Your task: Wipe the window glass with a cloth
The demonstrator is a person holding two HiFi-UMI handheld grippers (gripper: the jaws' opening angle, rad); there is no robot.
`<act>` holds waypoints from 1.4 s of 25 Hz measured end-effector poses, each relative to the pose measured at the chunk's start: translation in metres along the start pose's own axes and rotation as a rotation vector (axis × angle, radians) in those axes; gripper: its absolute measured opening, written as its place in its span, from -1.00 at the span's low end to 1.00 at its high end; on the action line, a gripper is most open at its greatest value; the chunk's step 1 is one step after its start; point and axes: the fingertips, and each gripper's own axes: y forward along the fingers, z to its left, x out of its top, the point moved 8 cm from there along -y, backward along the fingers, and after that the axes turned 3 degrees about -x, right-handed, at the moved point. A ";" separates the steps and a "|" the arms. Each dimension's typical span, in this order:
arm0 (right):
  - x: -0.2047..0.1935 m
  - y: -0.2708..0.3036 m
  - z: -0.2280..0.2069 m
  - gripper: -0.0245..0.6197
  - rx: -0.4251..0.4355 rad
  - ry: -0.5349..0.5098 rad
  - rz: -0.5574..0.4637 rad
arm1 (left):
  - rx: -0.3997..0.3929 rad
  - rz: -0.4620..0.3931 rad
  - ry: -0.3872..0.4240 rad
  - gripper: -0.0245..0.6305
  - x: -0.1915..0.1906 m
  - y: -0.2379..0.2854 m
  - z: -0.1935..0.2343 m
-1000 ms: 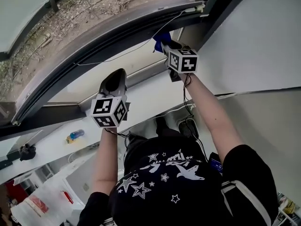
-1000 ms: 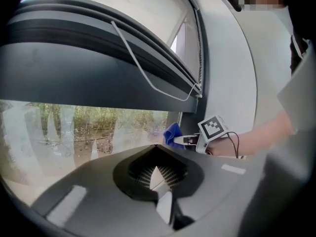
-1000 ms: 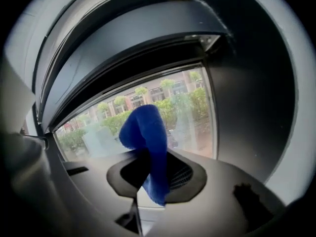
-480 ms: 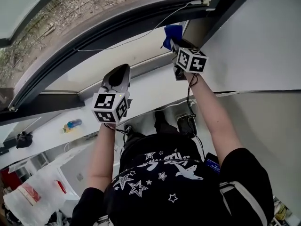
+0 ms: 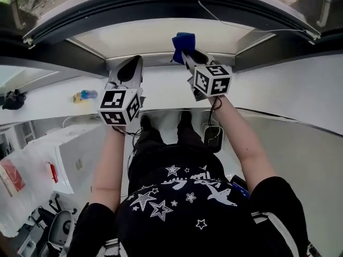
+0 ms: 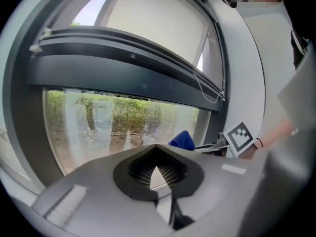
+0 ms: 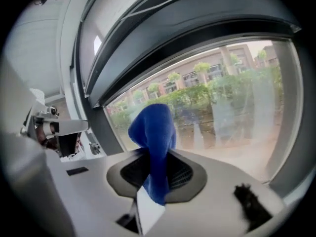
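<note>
R claw (image 7: 154, 179): clamped on the blue cloth (image 7: 154, 132), pinched low so a fat wad sticks out past the tips. My guess is that's so fabric meets the pane before any plastic does.
L claw (image 6: 157, 154): tips together, nothing btwn them. Held up alongside as a spare; it has no job in the wipe itself.
Cloth, where: in head view it's the blue lump (image 5: 183, 39) at the far end of the R claw (image 5: 186, 51), right of centre, up at the window's lower edge.
Window glass (image 7: 227, 107): wide pane under a dark curved frame (image 7: 197, 31), trees and bldgs outside. Pale streaks show on it, also from the L side (image 6: 113, 122), so there's plenty left to wipe.
Contact: can't tell if the cloth touches the pane; R gripper view flattens depth. Prob. just short of it.
L claw, where: left of the R one (image 5: 131, 71), near it but apart, both over the white sill (image 5: 161, 92).
Stage, my read: lining up at the bottom right w/ no clear sign of a stroke under way.
Next needs: press the wad flat, then sweep left along the pane.
Risk: a thin pinch could let the cloth drag out under pressure.
Off to the left: small blue bottle (image 5: 83, 95) on the sill, well clear.
</note>
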 end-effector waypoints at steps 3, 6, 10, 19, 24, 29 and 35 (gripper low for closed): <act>-0.002 0.041 0.070 -0.68 0.103 -0.044 0.030 | 0.096 -0.020 -0.023 -0.91 -0.007 -0.042 0.051; -0.002 0.084 0.135 -0.68 0.186 -0.098 0.047 | 0.164 -0.029 -0.043 -0.91 -0.017 -0.078 0.100; -0.005 0.141 0.210 -0.68 0.278 -0.174 0.051 | 0.229 -0.051 -0.085 -0.91 -0.031 -0.114 0.153; -0.022 0.232 0.271 -0.68 0.255 -0.176 0.086 | 0.237 -0.024 -0.128 -0.91 -0.057 -0.134 0.212; -0.021 0.247 0.253 -0.68 0.179 -0.160 0.070 | 0.200 -0.009 -0.114 -0.91 -0.065 -0.120 0.217; -0.028 0.226 0.209 -0.68 0.097 -0.116 0.043 | 0.135 0.030 -0.090 -0.91 -0.075 -0.092 0.198; -0.030 0.178 0.129 -0.68 -0.001 -0.098 0.027 | 0.042 0.065 -0.049 -0.91 -0.076 -0.044 0.143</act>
